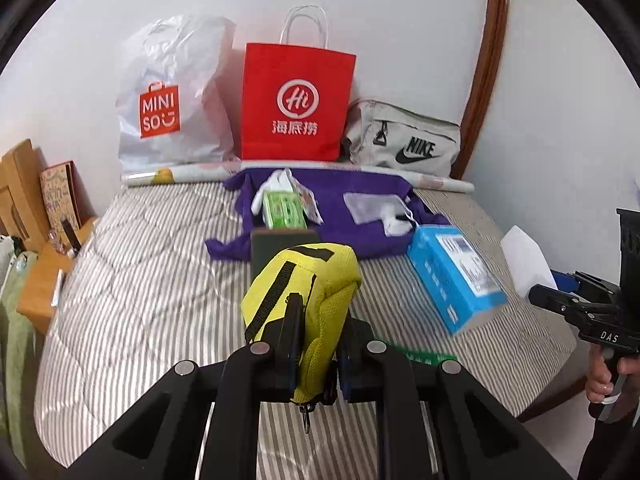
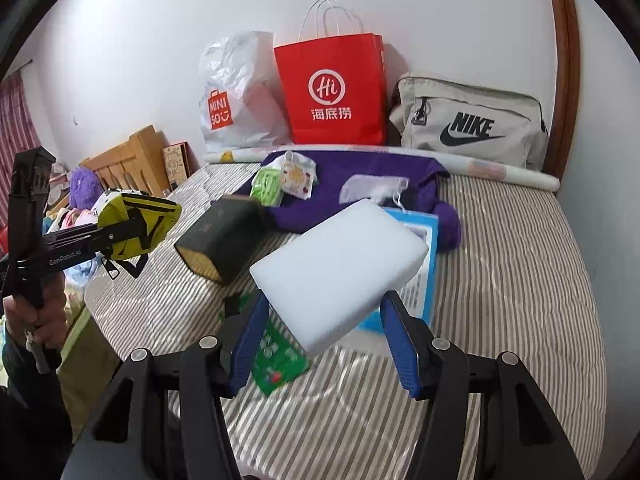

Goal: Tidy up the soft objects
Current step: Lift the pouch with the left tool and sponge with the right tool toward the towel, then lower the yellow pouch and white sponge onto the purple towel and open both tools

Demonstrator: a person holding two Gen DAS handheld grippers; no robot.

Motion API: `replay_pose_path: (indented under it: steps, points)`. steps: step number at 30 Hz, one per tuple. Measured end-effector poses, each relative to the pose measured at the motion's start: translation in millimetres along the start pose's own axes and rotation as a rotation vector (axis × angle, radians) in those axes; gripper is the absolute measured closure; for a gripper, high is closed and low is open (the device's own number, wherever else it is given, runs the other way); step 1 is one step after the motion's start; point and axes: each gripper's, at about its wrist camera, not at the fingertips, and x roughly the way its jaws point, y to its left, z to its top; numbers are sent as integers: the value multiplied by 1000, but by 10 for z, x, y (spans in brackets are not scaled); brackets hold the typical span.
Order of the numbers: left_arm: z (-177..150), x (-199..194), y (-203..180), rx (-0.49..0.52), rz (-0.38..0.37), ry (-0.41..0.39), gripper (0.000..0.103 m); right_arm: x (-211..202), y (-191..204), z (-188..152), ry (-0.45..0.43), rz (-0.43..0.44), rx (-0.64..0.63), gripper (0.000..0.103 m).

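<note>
Left gripper (image 1: pixel 316 344) clamps a yellow pouch (image 1: pixel 304 288), right gripper (image 2: pixel 324 332) a white sponge (image 2: pixel 340 268), above the striped bed (image 1: pixel 140 300); red bag (image 1: pixel 296 104) stands far against the wall

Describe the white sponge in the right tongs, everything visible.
The sponge is a plain white rectangular block with rounded corners and a fine, foam-like surface, unmarked. The right tongs clamp its near end between blue pads, one on each side. It is held off the striped bed, tilted up and away, above the blue box.
</note>
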Motion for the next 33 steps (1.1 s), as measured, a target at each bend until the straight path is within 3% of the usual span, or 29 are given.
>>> replay_pose_path:
  steps: [14,33]
  points:
    - [571,408,36,11,-2,14,88,399,-132,607,8,10,-11,45]
    - [1158,1279,32,13,-60,76,88,1313,-522,1211,80,-9,-11,45]
